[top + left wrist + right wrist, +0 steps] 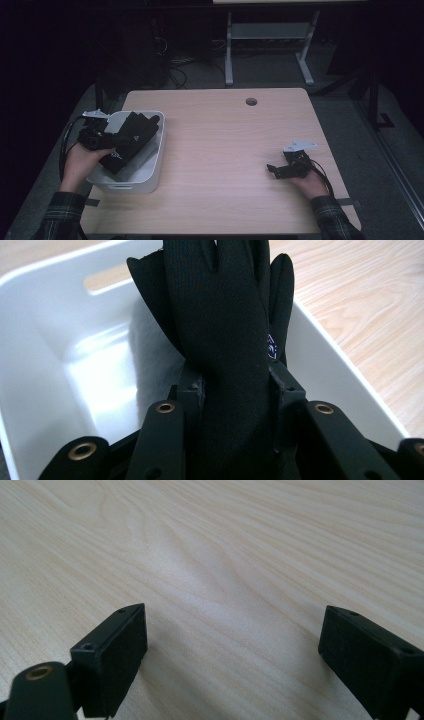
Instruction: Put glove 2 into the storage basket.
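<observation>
A black glove (131,139) hangs over the white bin (153,170) at the table's left, its fingers pointing to the far right. My left gripper (107,145) is shut on the glove's cuff end. In the left gripper view the glove (225,330) runs up between both pads, with a small white and blue mark on its side, above the bin's white floor (100,385). My right gripper (274,170) rests low at the table's right, jaws open. In the right gripper view the right gripper (232,650) has only bare wood between its pads.
The light wooden table (225,145) has a round cable hole (251,101) near its far edge. A white desk frame (270,45) and cables stand on the dark floor behind. The bin sits at the table's left edge.
</observation>
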The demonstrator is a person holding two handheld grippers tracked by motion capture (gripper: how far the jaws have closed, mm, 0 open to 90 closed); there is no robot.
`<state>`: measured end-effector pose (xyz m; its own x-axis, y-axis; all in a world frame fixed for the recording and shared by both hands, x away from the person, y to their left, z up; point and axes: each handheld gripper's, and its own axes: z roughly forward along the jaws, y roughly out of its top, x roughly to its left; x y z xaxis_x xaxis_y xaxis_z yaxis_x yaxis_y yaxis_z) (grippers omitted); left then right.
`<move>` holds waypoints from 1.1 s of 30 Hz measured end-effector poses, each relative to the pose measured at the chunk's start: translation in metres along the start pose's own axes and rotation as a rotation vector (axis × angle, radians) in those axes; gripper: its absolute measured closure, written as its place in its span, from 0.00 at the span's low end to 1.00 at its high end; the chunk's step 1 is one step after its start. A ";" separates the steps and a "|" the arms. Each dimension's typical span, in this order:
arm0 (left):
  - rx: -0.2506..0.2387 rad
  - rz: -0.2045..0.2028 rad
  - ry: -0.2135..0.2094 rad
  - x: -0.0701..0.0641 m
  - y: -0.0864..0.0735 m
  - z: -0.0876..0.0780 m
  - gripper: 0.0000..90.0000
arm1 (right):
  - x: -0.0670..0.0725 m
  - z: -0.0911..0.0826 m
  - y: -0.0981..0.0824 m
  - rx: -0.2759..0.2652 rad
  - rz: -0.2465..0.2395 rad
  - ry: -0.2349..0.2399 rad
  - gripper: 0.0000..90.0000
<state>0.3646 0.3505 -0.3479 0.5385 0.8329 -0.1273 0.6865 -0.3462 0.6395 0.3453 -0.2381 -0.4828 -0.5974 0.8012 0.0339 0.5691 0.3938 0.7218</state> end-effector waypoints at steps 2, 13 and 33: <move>0.009 -0.010 0.003 0.002 -0.003 0.005 0.72 | 0.000 0.000 0.000 0.001 0.002 0.000 0.13; 0.055 -0.040 0.057 0.013 -0.009 0.022 0.55 | 0.000 0.000 0.000 0.000 0.001 0.000 0.13; -0.108 0.011 0.079 -0.013 0.013 -0.002 0.27 | 0.000 0.000 0.000 0.001 0.003 -0.002 0.13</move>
<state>0.3654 0.3360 -0.3370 0.5023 0.8625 -0.0623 0.6219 -0.3102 0.7190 0.3451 -0.2379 -0.4828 -0.5946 0.8033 0.0344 0.5712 0.3919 0.7212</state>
